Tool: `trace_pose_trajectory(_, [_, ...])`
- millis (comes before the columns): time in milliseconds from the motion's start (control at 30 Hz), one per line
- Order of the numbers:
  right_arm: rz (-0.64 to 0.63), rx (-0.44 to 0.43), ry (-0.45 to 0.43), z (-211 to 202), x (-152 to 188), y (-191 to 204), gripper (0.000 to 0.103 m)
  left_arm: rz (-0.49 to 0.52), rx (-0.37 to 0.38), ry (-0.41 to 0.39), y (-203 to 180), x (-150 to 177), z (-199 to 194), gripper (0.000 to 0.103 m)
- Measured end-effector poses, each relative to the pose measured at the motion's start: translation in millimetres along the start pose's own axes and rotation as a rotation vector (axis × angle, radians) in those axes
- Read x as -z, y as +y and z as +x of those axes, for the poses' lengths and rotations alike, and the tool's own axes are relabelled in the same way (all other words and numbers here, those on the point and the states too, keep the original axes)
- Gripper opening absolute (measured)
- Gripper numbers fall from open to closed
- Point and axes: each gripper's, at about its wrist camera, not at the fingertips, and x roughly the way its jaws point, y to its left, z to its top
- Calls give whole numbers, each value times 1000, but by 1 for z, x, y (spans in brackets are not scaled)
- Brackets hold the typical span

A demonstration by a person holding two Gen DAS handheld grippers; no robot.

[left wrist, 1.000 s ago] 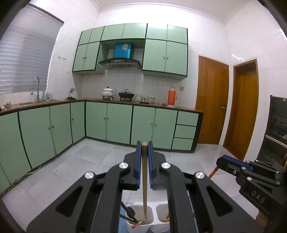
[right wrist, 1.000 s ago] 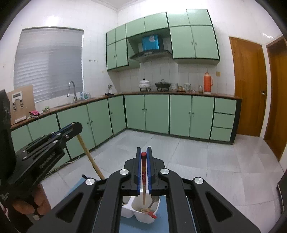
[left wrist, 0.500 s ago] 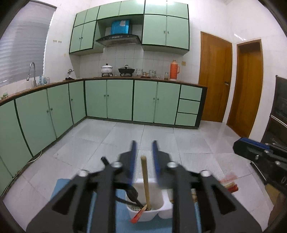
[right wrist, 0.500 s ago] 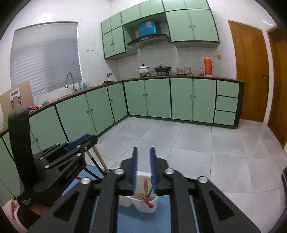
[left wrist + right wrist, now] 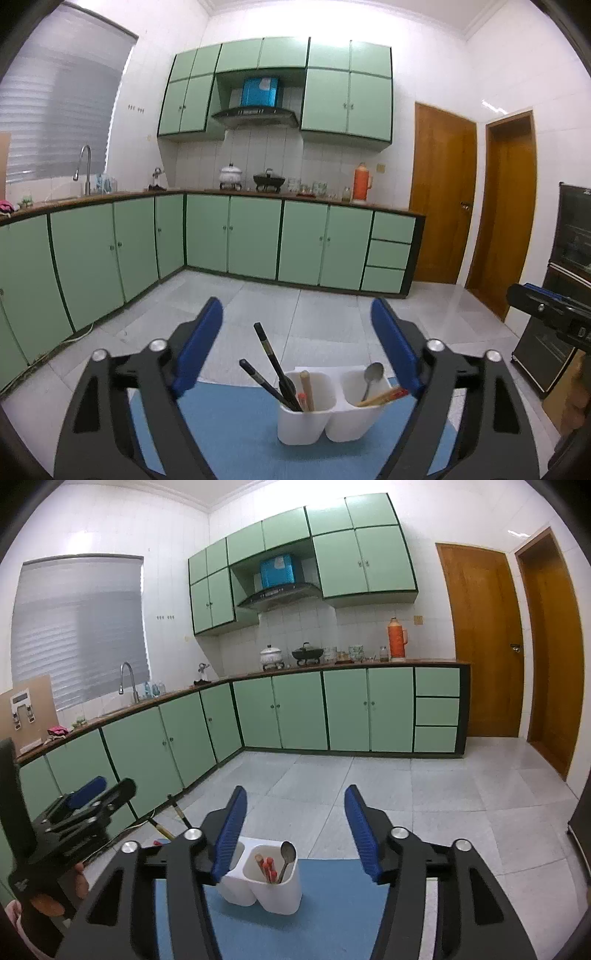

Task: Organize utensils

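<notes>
A white two-compartment holder (image 5: 299, 424) (image 5: 273, 893) stands on a blue mat (image 5: 229, 424) (image 5: 332, 904). Its left cup holds two black chopsticks (image 5: 269, 354) and a wooden chopstick (image 5: 306, 384). In the right cup are a metal spoon (image 5: 371, 374) (image 5: 287, 853) and red-ended chopsticks (image 5: 384, 396) (image 5: 267, 867). My left gripper (image 5: 296, 306) (image 5: 85, 812) hovers short of the holder; its jaws are opening wide, with nothing between the pads. My right gripper (image 5: 295, 790) (image 5: 546, 310) is likewise opening and holds nothing.
Beyond the mat lies a tiled kitchen floor (image 5: 295, 306), ringed by green base cabinets (image 5: 255, 236). Two wooden doors (image 5: 443, 192) stand at the right, with a dark glass-front cabinet (image 5: 569, 295) nearer. A hand (image 5: 77, 882) grips the left gripper's handle.
Both grippers were shut on upright chopsticks over the holder. Both have opened and let go; the chopsticks now rest in the cups. Both grippers have drawn back from the holder.
</notes>
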Motion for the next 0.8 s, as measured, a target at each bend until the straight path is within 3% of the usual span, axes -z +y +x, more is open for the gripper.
trace_pose_trajectory(300, [6, 20, 24, -53, 29, 8, 69, 5, -16, 15, -7, 8, -58, 96])
trace_pose_trajectory(700, [-31, -9, 71, -109, 72, 42, 88, 36, -3, 119, -18, 39, -125, 97])
trace_pose_trajectory(800, [-46, -30, 71, -122, 78, 54, 88, 36, 3, 128, -19, 44, -138, 97])
